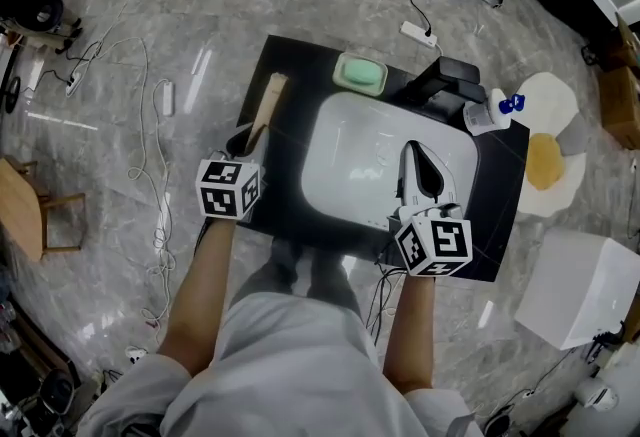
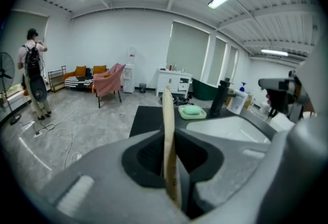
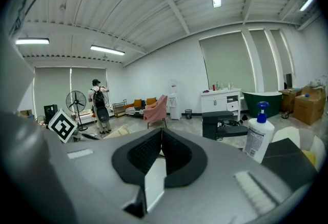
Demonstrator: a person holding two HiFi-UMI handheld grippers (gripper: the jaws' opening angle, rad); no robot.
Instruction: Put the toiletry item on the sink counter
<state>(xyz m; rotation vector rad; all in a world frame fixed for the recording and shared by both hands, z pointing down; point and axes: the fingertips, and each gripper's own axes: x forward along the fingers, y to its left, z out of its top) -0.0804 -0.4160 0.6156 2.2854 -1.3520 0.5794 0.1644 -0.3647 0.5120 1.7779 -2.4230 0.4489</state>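
Note:
My left gripper [image 1: 249,139] is shut on a flat tan toiletry item [image 1: 266,107], a long stick-like piece that points away over the left end of the black sink counter [image 1: 285,75]. In the left gripper view the tan item [image 2: 168,130] stands edge-on between the closed jaws of the left gripper [image 2: 172,162]. My right gripper [image 1: 414,153] hovers over the white basin [image 1: 350,155] with its jaws together and nothing seen between them. In the right gripper view, the right gripper [image 3: 161,135] shows the same closed jaws.
A green soap dish [image 1: 360,74], a black faucet [image 1: 447,83] and a white pump bottle [image 1: 489,113] stand along the counter's far side. A white box [image 1: 583,287] and round mats [image 1: 548,157] lie to the right. Cables [image 1: 150,185] trail on the floor at left. A person [image 2: 32,72] stands far off.

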